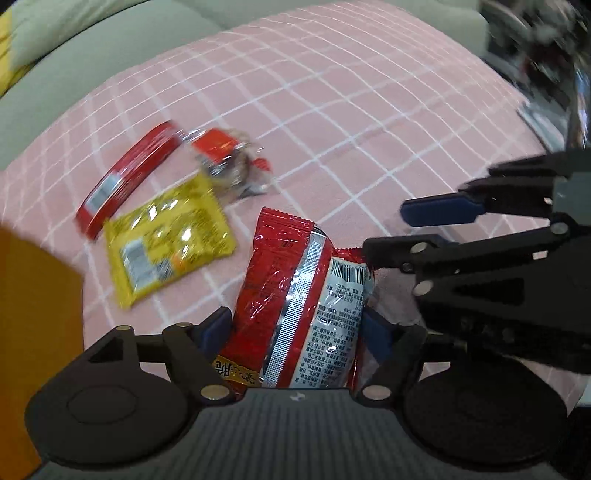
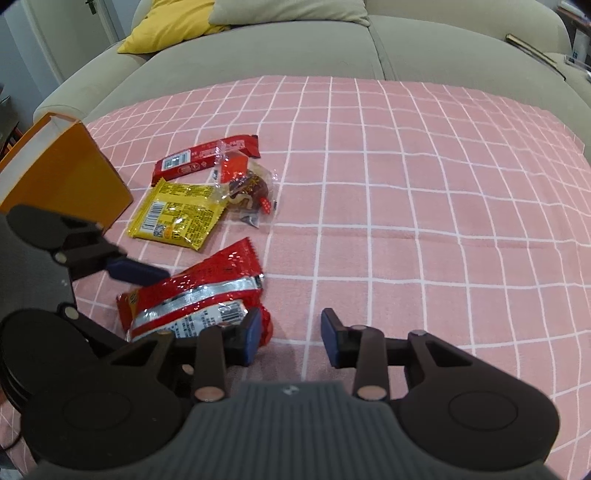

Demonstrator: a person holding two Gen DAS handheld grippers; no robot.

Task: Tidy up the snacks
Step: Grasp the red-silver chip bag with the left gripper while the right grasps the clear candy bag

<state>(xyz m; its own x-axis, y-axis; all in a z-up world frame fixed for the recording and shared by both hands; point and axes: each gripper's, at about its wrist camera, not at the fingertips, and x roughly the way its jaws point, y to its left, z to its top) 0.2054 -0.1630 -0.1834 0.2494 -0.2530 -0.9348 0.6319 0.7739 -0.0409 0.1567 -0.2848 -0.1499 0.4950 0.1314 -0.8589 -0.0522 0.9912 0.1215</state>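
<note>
Surface: a pink checked cloth [image 2: 406,192] covers a table in front of a grey-green sofa [image 2: 295,48] with a yellow cushion [image 2: 166,26].
Red snack bag: a large red packet [image 1: 295,306] with a silver seam and a white printed back lies on the cloth, nearest the cameras, between the fingers of the left gripper.
Left gripper: the left gripper [image 1: 295,332] points steeply down with its jaws spread wide; the blue pads sit just beside the two edges of the red packet, and whether they press on it cannot be told.
Right gripper: the right gripper [image 2: 290,339] has its jaws apart with only cloth between them; its left blue pad [image 2: 253,338] is just beside, perhaps touching, the end of the red packet.
Yellow packet: a flat yellow packet [image 2: 177,216] lies on the cloth beyond the red packet, apart from it.
Red bar: a long red wrapped bar [image 2: 199,160] lies behind the yellow packet.
Clear wrapper: a clear wrapped brown snack [image 2: 245,188] sits beside the yellow packet, overlapping the bar's end.
Orange box: an orange box [image 2: 70,173] stands at the left edge of the cloth, near the yellow packet.
</note>
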